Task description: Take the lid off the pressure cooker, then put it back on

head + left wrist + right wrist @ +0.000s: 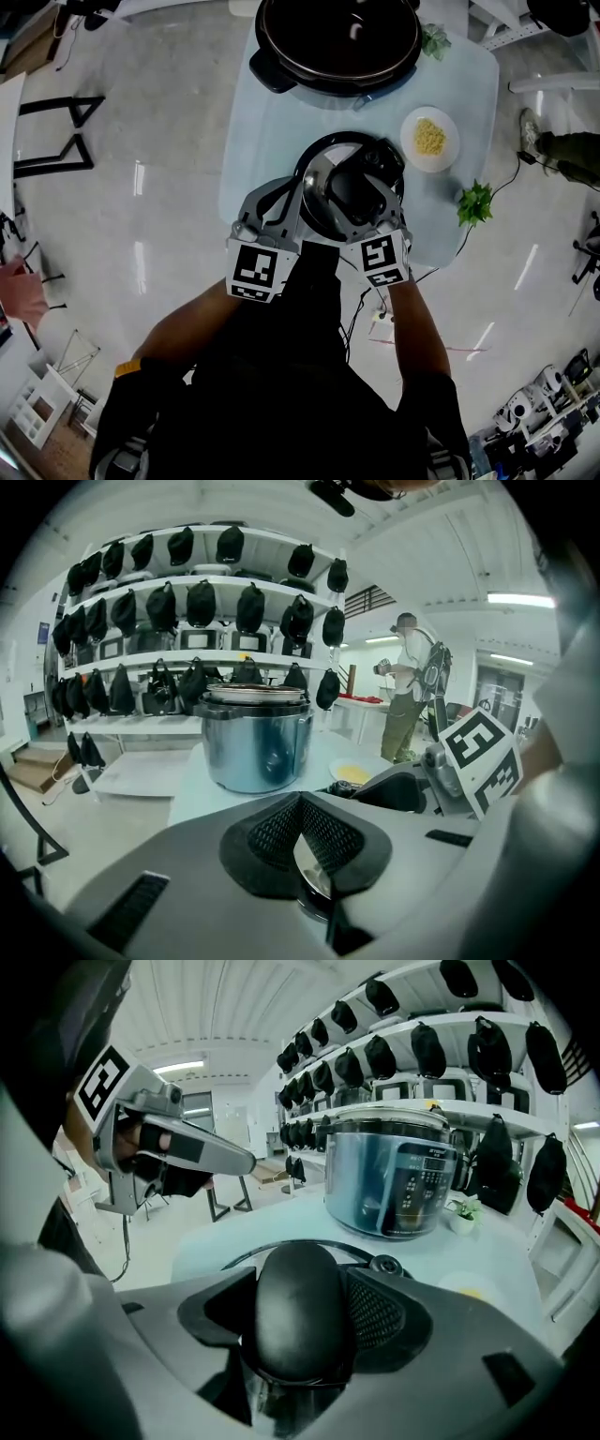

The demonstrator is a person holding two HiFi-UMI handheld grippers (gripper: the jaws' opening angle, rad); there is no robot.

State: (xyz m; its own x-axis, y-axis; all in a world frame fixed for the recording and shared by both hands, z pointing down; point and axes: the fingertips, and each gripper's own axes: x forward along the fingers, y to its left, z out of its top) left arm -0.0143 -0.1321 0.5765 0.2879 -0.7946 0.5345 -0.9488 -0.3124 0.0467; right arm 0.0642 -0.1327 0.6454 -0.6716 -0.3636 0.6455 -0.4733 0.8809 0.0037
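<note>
The steel pressure cooker pot (pixel 337 37) stands lidless at the far end of the pale table (pixel 272 122). Its round lid (pixel 323 192) with a black handle (pixel 361 192) is at the table's near end; I cannot tell whether it rests on the top. My left gripper (pixel 292 202) is shut on the lid's thin metal rim (pixel 312 866), which sits pinched between the mesh pads. My right gripper (pixel 300 1335) stands open around the black handle (pixel 302 1297), with a dark gap beside the left pad. The pot (pixel 398 1180) is straight beyond.
A white plate of yellow food (pixel 429 139) lies right of the lid. Small green plants stand at the table's right edge (pixel 474 202) and beside the pot (pixel 434 39). Shelves of black bags line the back wall (pixel 197 602). A person (pixel 408 682) stands far off.
</note>
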